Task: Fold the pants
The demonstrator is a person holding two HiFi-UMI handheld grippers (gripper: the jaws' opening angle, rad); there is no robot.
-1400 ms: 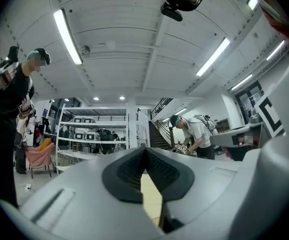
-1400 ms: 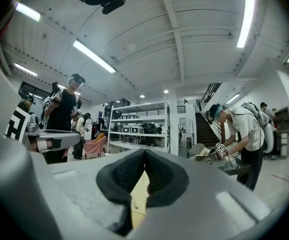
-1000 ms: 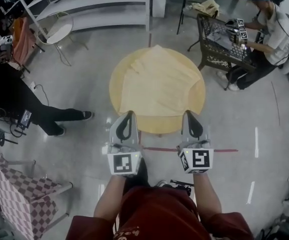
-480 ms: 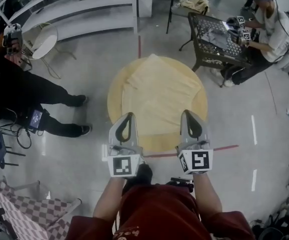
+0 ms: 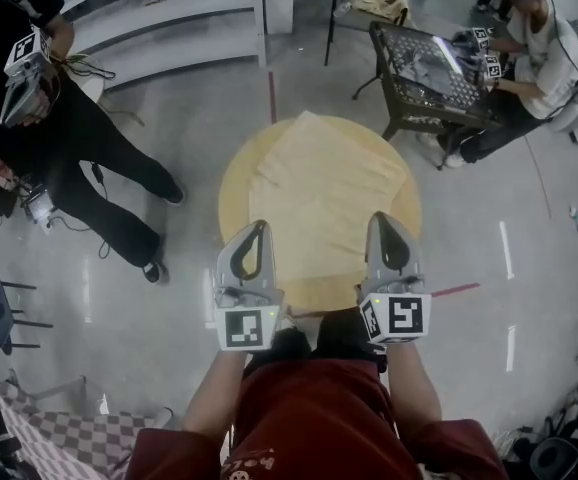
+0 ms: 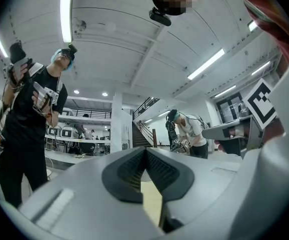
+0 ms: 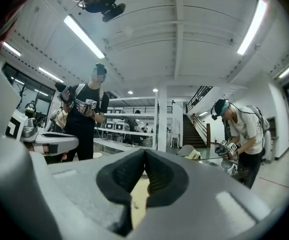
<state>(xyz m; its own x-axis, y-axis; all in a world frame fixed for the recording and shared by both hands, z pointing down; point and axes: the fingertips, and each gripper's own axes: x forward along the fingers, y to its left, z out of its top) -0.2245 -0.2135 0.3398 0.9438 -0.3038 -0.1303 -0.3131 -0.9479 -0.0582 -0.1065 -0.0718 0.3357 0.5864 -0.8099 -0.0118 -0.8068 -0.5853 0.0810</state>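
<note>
Both claws are fully closed and empty. The left gripper (image 5: 258, 230) and the right gripper (image 5: 383, 220) are held side by side and about level at the near edge of the round table (image 5: 231, 196). In the left gripper view the ribbed pads (image 6: 134, 166) meet along their full length with nothing between them. The right gripper view shows the same condition at its pads (image 7: 157, 176). Only a pale yellow surface is visible below each closed pair.

The pants (image 5: 324, 188) lie flat on the table and cover most of its top. One corner points toward the far edge, and the near border lies just ahead of the two gripper tips. Neither gripper appears to touch the cloth, though contact at the tips cannot be ruled out from the head view.

Step in hand, as judged: approach. No grip on the cloth is established and no fold is under way.

The next move calls for the following:
1. Open both sets of jaws.
2. Lower each gripper to the near border of the pants, one at each side.
3. Pinch the cloth only, not the table edge.
4. Lift evenly and carry the border across to form the fold.
</note>
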